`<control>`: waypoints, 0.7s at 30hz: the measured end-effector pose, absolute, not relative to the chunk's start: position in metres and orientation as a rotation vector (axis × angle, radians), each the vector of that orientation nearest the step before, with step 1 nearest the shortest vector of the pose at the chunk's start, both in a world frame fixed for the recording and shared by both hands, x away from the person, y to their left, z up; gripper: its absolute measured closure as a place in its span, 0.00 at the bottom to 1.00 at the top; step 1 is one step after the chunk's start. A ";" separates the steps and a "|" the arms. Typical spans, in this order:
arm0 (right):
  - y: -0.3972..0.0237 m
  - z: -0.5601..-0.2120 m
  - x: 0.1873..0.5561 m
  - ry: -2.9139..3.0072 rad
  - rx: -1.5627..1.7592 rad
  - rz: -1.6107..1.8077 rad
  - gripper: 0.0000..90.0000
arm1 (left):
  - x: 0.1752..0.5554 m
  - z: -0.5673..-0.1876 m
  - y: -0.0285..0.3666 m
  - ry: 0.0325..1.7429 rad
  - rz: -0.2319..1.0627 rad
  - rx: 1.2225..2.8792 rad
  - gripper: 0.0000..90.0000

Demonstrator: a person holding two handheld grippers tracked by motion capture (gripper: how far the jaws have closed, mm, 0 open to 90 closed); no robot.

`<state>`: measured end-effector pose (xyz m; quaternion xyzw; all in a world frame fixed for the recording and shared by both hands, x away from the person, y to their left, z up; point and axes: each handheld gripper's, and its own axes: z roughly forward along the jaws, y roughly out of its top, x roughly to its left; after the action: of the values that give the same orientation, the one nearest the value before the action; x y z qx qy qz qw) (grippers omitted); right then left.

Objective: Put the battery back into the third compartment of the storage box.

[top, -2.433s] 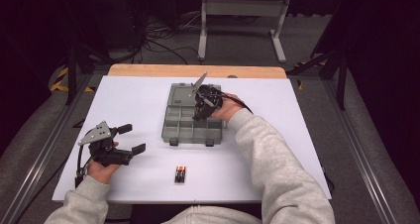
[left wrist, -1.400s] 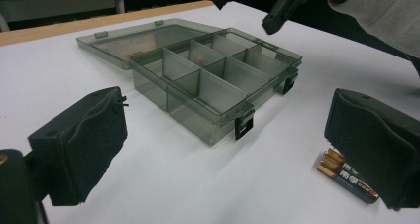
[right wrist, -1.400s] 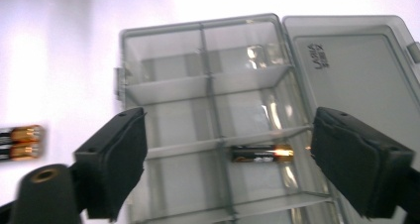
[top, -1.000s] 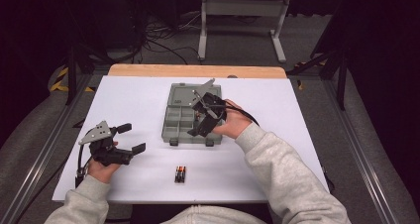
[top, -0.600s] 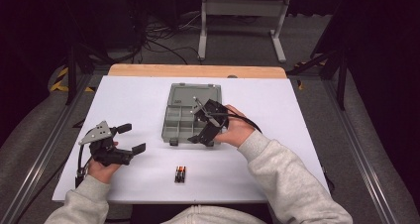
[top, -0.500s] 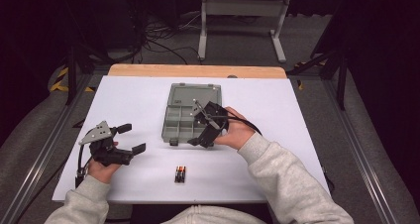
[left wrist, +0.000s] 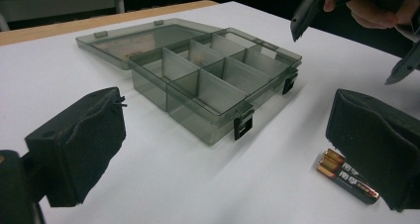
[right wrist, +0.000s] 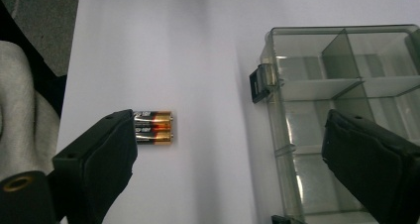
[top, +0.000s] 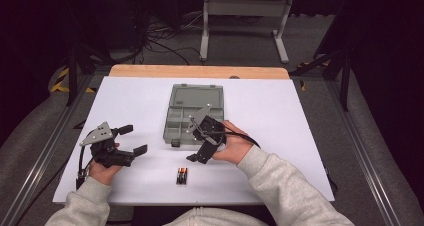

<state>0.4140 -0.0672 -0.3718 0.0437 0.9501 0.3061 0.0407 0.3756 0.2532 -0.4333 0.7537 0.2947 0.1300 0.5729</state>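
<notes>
While both tongs gape wide, right tongs [top: 202, 146] above batteries [top: 182, 176] (untouched), left tongs [top: 131, 139] empty.

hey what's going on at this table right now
A person sits at a white table with a two-jaw gripper in each hand. A smoky plastic compartment box lies open in the middle, lid flat behind it. The right gripper hangs over the box's near edge, jaws open and empty, pointing toward a pair of batteries lying on the table in front of the person. The left gripper rests off to the left, also open and empty. The batteries are untouched.
</notes>
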 end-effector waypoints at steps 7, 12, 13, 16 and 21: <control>-0.064 -0.381 0.407 2.920 0.157 0.933 0.07 | 0.376 -0.433 0.253 0.690 0.307 1.766 0.03; -0.062 -0.388 0.402 2.931 0.129 0.920 0.07 | 0.375 -0.433 0.253 0.690 0.303 1.765 0.03; -0.061 -0.390 0.401 2.932 0.131 0.915 0.07 | 0.375 -0.433 0.253 0.690 0.302 1.765 0.03; -0.057 -0.396 0.397 2.937 0.096 0.883 0.07 | 0.375 -0.433 0.253 0.690 0.302 1.769 0.03; -0.053 -0.405 0.392 2.967 0.108 0.858 0.06 | 0.375 -0.433 0.253 0.691 0.301 1.770 0.03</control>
<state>0.3917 -0.0534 -0.4050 0.0350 0.9598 0.2775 0.0256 0.3753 0.2531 -0.4332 0.7546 0.2945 0.1285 0.5722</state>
